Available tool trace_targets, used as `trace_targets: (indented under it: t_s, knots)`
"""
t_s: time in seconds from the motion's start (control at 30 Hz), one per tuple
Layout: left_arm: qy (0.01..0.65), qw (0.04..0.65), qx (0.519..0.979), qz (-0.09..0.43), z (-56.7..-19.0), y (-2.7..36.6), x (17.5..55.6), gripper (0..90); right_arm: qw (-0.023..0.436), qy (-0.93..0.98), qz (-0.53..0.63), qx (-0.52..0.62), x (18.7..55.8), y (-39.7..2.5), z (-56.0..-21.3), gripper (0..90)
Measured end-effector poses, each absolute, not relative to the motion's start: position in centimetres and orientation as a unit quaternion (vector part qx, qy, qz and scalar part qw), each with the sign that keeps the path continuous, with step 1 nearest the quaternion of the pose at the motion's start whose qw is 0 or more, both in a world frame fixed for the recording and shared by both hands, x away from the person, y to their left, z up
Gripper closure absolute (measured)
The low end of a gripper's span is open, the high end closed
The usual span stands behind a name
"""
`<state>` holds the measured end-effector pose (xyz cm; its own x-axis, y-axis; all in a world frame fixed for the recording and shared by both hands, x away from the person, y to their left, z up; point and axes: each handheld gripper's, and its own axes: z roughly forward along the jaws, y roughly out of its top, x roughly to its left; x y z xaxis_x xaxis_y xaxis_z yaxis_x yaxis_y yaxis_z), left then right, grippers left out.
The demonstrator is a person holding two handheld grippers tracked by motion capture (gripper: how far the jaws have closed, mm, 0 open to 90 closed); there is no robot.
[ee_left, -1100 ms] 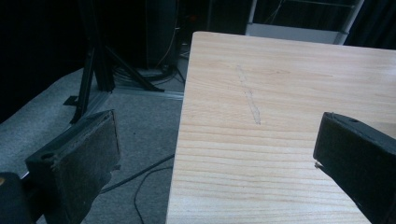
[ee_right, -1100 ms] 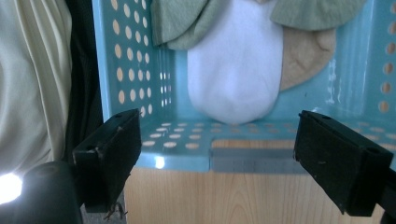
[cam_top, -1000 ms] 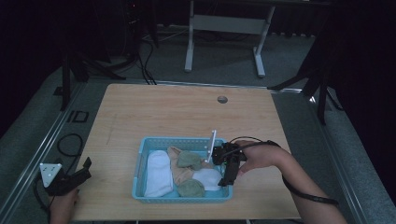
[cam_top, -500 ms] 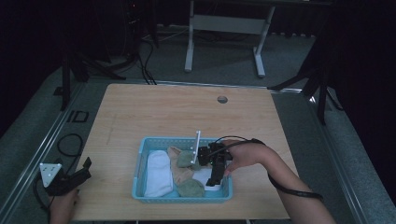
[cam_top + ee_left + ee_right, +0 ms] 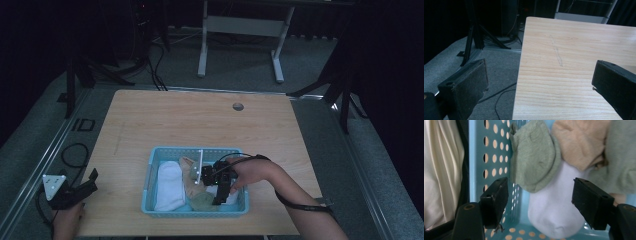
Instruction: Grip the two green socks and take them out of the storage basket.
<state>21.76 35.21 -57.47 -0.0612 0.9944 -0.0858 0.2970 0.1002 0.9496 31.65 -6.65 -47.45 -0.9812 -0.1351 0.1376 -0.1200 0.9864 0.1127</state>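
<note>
A blue perforated basket point(image 5: 150, 172) near the table's front edge holds several socks: a white one point(image 5: 167, 185) at its left, a beige one point(image 5: 188, 172) and a green one point(image 5: 202, 202). My right gripper point(image 5: 219, 200) points down into the basket's right part. It stands open point(image 5: 540, 195), jaws either side of a white sock's toe point(image 5: 554, 215) without touching it. A green sock point(image 5: 534, 157) overlaps that white sock, and a beige sock point(image 5: 581, 142) lies beyond. My left gripper point(image 5: 90, 184) hangs open off the table's left edge, nothing between its jaws point(image 5: 539, 77).
The basket's blue wall point(image 5: 491, 152) is close to the right gripper's left jaw. The wooden table point(image 5: 574, 50) stretches bare beyond the basket, with a cable hole point(image 5: 238, 106) near its far edge. Grey floor, cables and dark stands point(image 5: 474, 42) lie left of the table.
My right gripper has moved left and lower into the basket, onto the white sock. The left gripper has not moved.
</note>
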Motion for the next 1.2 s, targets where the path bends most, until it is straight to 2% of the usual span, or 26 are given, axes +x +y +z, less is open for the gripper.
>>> trace_targets:
  t_s: [0.47, 0.5, 0.53, 0.63, 0.67, 0.7, 0.73, 0.8, 1.2]
  knots:
    - [0.605, 0.43, 0.535, 0.405, -57.5, 35.2, 21.8, 0.7, 0.073, -0.995, -0.023, 0.059, 31.4, -4.9, -50.0, 48.7]
    - [0.605, 0.43, 0.534, 0.405, -57.5, 35.2, 21.8, 0.7, 0.073, -0.995, -0.022, 0.063, 31.3, -4.9, -50.1, 52.4]
    - [0.605, 0.43, 0.534, 0.405, -57.5, 35.2, 21.8, 0.7, 0.073, -0.995, -0.022, 0.063, 31.3, -4.9, -50.1, 52.4]
    - [0.605, 0.43, 0.535, 0.405, -57.5, 35.2, 21.8, 0.7, 0.071, -0.995, -0.02, 0.074, 31.0, -4.7, -50.1, 63.3]
    - [0.605, 0.43, 0.535, 0.405, -57.5, 35.2, 21.8, 0.7, 0.071, -0.995, -0.02, 0.074, 31.0, -4.7, -50.1, 63.3]
    - [0.604, 0.43, 0.535, 0.405, -57.5, 35.2, 21.8, 0.7, 0.066, -0.993, -0.014, 0.096, 30.7, -4.7, -50.0, 68.9]
    - [0.604, 0.43, 0.535, 0.405, -57.5, 35.2, 21.8, 0.7, 0.066, -0.993, -0.014, 0.096, 30.7, -4.7, -50.0, 68.9]
    - [0.605, 0.43, 0.535, 0.405, -57.5, 35.2, 21.8, 0.7, 0.066, -0.992, -0.014, 0.106, 30.4, -4.6, -49.6, 74.7]
    - [0.606, 0.431, 0.533, 0.404, -57.5, 35.2, 21.8, 0.7, 0.028, -0.993, -0.033, 0.106, 30.4, -4.9, -45.6, 79.0]
